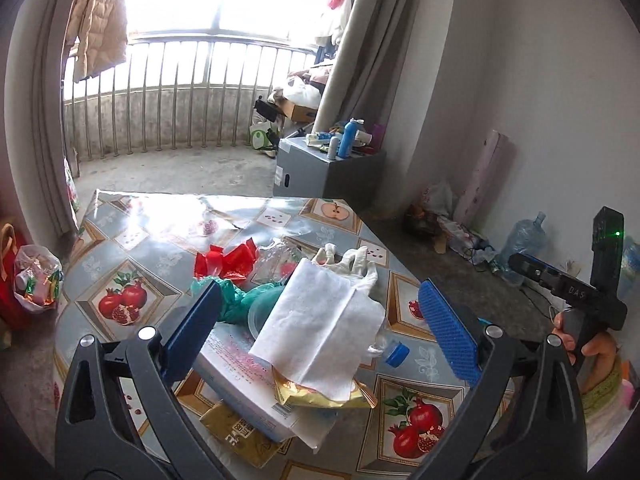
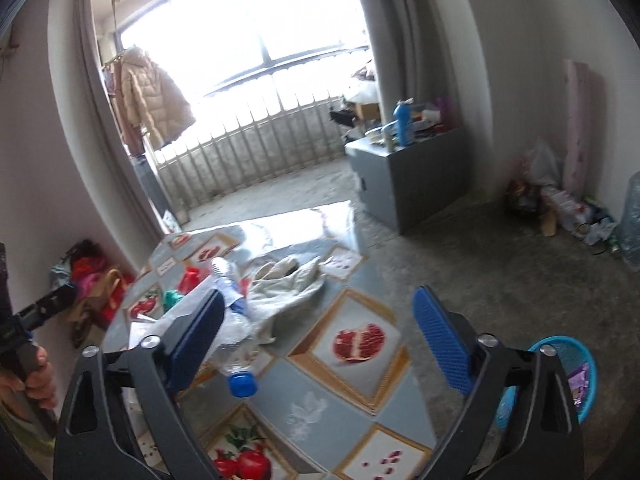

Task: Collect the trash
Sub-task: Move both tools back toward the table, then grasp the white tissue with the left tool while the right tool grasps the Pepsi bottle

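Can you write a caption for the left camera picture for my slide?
Open left claw hovers over a white paper towel on a pile of trash on the fruit-print table.

txt: "DAS" on right gripper point(image 1: 576, 292) | "80" on brown packet point(image 1: 236, 432)

Black grippers point(image 1: 320, 320), blue ribbed pads point(image 1: 448, 330) — perhaps green knit sleeve point(image 1: 602, 390).

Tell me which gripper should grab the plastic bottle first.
Right. The right gripper is open with the plastic bottle lying by its left finger; the left gripper faces the white tissue.
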Demonstrator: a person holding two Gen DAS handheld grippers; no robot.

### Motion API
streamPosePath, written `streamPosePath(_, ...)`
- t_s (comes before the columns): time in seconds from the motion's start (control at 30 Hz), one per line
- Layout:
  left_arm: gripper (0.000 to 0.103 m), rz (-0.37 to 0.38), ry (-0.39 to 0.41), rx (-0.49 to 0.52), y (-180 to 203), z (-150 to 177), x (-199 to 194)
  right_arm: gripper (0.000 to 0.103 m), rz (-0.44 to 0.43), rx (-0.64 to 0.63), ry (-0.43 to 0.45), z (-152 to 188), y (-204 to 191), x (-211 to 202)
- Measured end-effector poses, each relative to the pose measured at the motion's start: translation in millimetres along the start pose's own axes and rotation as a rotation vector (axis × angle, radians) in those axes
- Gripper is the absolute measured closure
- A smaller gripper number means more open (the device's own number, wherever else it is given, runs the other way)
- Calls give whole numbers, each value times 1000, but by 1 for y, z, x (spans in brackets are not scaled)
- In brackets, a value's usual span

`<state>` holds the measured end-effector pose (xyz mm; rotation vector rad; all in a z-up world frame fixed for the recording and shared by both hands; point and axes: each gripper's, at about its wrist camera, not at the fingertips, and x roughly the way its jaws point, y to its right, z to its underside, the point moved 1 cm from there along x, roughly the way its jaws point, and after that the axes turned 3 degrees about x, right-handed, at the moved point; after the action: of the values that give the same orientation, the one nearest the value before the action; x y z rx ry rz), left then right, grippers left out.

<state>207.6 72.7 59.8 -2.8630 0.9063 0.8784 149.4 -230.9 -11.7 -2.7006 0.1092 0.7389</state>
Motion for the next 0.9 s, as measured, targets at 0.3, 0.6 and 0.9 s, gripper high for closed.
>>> streamPosePath(0.3,26,61,-108,54,1,5,63,47,-160,60,-196,5,-14,78)
streamPosePath(0.6,49,41,-276,103,-2,20,131,69,-271,94,-367,18,-25,144)
streamPosePath(0.9,75,-23,-346,98,-15,29,151,73,-310,91,-426,21,-35,170)
